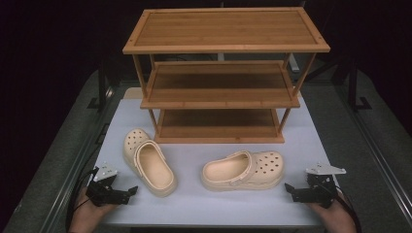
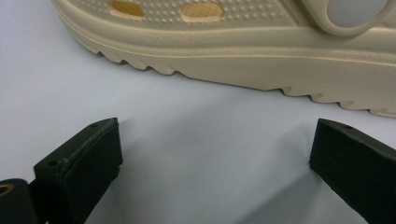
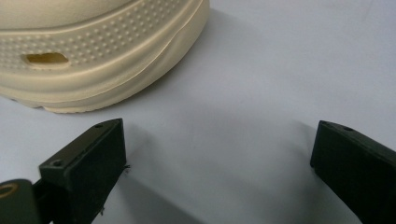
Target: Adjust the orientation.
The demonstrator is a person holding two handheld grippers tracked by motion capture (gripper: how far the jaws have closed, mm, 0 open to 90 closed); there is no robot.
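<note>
1. A wooden shelf rack is seen at the far end of the white table.
2. In front of the rack, toward its left, a beige clog is laid; a second clog lies in front toward its right.
3. The left gripper is held near the first clog, jaws spread, nothing between them.
4. The right gripper is held just beside the second clog's toe, jaws spread; contact seems absent.
</note>
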